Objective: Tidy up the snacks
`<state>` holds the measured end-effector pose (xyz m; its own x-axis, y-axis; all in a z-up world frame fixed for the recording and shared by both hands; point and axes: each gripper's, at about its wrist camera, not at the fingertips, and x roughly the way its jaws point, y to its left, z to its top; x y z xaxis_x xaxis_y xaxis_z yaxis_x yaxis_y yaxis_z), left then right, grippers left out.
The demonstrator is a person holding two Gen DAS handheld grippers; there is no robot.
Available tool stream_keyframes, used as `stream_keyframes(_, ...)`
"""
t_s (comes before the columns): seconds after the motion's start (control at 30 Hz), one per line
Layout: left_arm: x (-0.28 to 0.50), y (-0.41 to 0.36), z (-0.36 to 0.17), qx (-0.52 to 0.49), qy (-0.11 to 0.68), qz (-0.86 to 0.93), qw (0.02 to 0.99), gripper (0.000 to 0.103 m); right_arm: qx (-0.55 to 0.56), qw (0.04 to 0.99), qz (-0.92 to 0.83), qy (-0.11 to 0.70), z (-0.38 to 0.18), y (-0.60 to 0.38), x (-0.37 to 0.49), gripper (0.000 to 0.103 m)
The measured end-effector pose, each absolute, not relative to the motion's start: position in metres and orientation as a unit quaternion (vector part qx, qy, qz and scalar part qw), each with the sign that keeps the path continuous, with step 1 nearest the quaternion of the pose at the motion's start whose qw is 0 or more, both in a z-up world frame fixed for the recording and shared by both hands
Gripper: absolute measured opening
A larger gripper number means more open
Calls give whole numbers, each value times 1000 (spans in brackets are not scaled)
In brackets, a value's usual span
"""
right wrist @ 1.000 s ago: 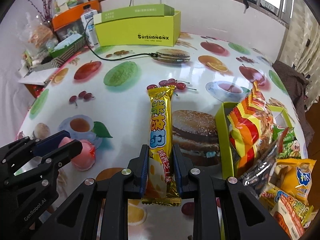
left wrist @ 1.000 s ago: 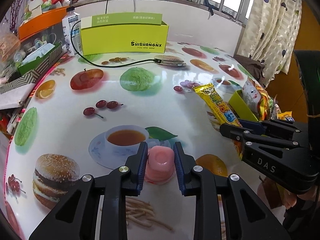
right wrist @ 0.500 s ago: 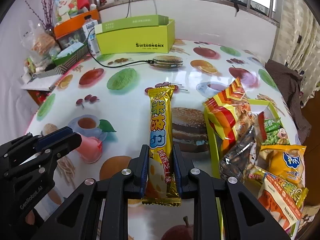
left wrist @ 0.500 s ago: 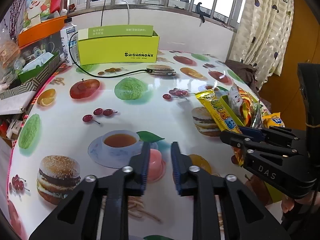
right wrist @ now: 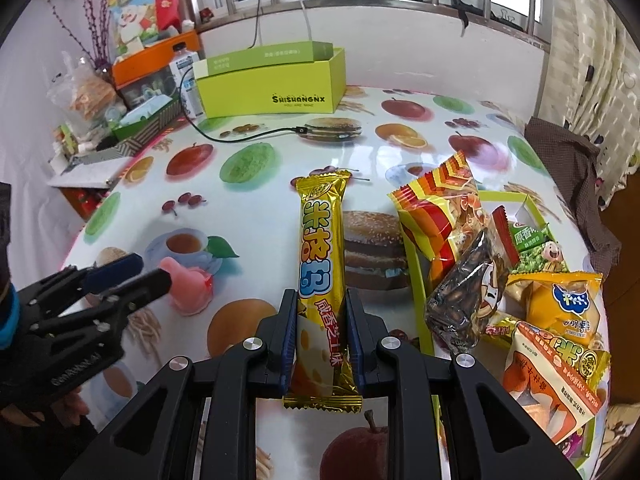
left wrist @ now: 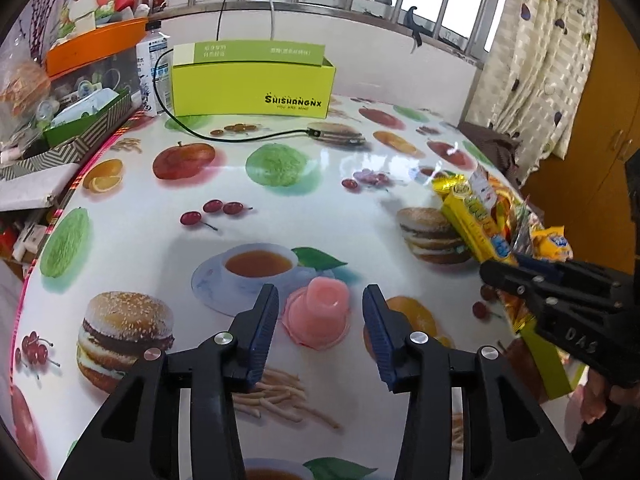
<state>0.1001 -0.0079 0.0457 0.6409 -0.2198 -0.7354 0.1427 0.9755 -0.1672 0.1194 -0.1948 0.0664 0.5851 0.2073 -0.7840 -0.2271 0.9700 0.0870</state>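
Gripping a long yellow snack bar (right wrist: pixel 323 264) near its lower end, the right gripper (right wrist: pixel 322 322) has its blue-padded jaws clenched against both sides of the wrapper. The bar points straight ahead, away from the camera, above a round table (right wrist: pixel 276 184) covered in a glossy cloth printed with fruit, burgers and cups of tea. Just to the right of the bar sits a lime-green tray (right wrist: pixel 416 280) crowded with snack packets: an orange-and-yellow striped bag (right wrist: pixel 436 216) standing tallest, a dark bag of seeds (right wrist: pixel 464 292), a green packet (right wrist: pixel 536 244) and several yellow and orange packs (right wrist: pixel 560 304) toward the near edge.

On the left side of the table, the left gripper (left wrist: pixel 320 320) has just been opening its jaws. They now stand released on either side of a pink jelly cup (left wrist: pixel 318 312), with a clear gap between each pad and the cup. The cup rests upside down on the cloth, beside a printed teacup.

At the far side of the table stands a long lime-green box (left wrist: pixel 252 84) with its lid raised, and a black cable (left wrist: pixel 224 138) trails across the cloth in front of it. A plastic bottle (left wrist: pixel 151 72) stands beside the box's left end.
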Motion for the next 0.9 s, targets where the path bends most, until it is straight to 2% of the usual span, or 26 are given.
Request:
stream_keyframes(0.57, 121, -20, 16, -29, 434, -83, 897, 45, -11, 890, 121, 440, 66, -194, 117, 21)
stream_keyframes(0.63, 121, -21, 14, -27, 437, -83, 895, 33, -11, 890, 122, 440, 66, -194, 116, 21)
stream_keyframes(0.9, 120, -24, 15, -18, 431, -85, 898, 30, -8, 891, 120, 438, 67, -195, 113, 21)
